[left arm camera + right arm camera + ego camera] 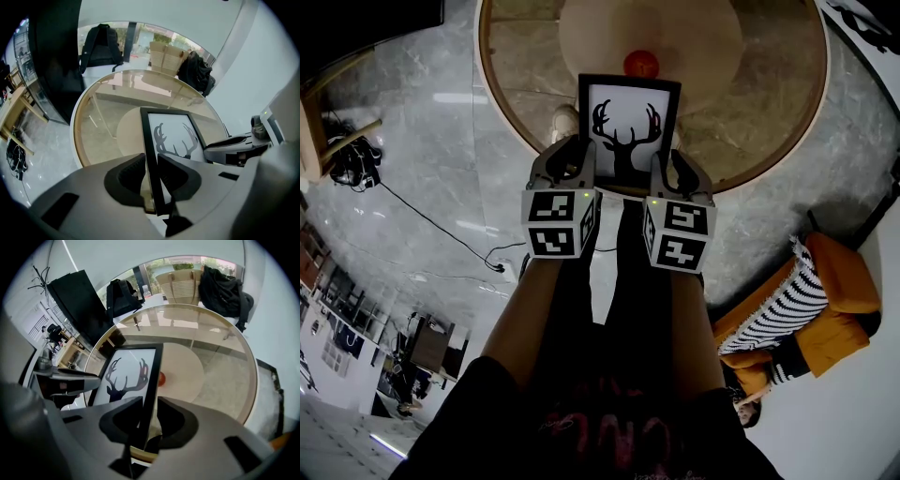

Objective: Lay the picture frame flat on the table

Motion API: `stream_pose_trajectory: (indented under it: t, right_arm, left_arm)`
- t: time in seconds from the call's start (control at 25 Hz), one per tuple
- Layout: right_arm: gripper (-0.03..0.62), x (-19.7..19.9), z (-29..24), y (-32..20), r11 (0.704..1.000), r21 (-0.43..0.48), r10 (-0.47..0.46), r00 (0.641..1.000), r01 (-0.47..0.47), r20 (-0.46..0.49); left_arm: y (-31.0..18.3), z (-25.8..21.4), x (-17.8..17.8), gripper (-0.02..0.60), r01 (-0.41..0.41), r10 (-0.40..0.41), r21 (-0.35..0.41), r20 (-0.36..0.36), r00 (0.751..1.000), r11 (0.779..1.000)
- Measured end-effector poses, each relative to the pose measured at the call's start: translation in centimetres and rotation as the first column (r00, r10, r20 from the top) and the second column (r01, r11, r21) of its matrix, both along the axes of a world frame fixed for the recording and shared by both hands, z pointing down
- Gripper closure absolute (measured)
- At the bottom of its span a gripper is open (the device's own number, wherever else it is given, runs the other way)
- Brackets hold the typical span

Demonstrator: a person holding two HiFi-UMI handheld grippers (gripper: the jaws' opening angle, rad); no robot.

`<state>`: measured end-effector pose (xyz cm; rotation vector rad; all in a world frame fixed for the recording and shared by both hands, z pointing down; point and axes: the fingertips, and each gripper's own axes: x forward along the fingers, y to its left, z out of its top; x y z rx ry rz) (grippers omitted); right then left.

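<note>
A black picture frame (630, 127) with a deer-head silhouette stands nearly upright at the near edge of the round glass table (769, 103). My left gripper (572, 164) is shut on the frame's left side bar (152, 159). My right gripper (673, 171) is shut on its right side bar (149, 394). The print (180, 138) faces me between the two grippers. In the right gripper view the same print (123, 378) shows left of the clamped bar. The frame's lower edge is hidden behind the gripper bodies.
A small red ball (640, 63) lies on the table behind the frame, also as a red ball (161, 378) past the right bar. An orange chair with a striped cushion (806, 295) stands right of my legs. A cable (441, 230) crosses the floor at left. Backpacks (225, 291) sit beyond the table.
</note>
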<state>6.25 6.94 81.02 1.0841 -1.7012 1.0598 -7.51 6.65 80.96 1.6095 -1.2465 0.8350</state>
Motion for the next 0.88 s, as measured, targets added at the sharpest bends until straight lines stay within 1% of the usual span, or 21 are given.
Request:
stream_pose_trajectory:
  t: [0.32, 0.44, 0.6, 0.88]
  right_arm:
    - [0.494, 0.9, -1.6, -0.8, 0.998, 0.045, 0.036, 0.999, -0.036, -0.007]
    - [0.528, 1.0, -2.8, -1.3, 0.996, 0.078, 0.038, 0.999, -0.037, -0.014]
    - [0.553, 0.9, -4.7, -2.2, 0.992, 0.120, 0.039, 0.999, -0.037, -0.017]
    - [0.563, 0.5, -8.5, -4.0, 0.982, 0.185, 0.036, 0.999, -0.033, -0.011]
  left_arm:
    - [-0.6, -1.8, -0.7, 0.508, 0.007, -0.007, 0.044, 0.005, 1.000, 0.999]
    - [-1.0, -2.8, -0.5, 0.523, 0.005, -0.005, 0.062, 0.003, 1.000, 0.998]
    - [-2.1, -4.7, 0.0, 0.548, -0.002, 0.003, 0.105, -0.002, 1.000, 0.994]
    - [-3.8, -8.3, -0.1, 0.569, -0.001, 0.002, 0.169, -0.004, 1.000, 0.986]
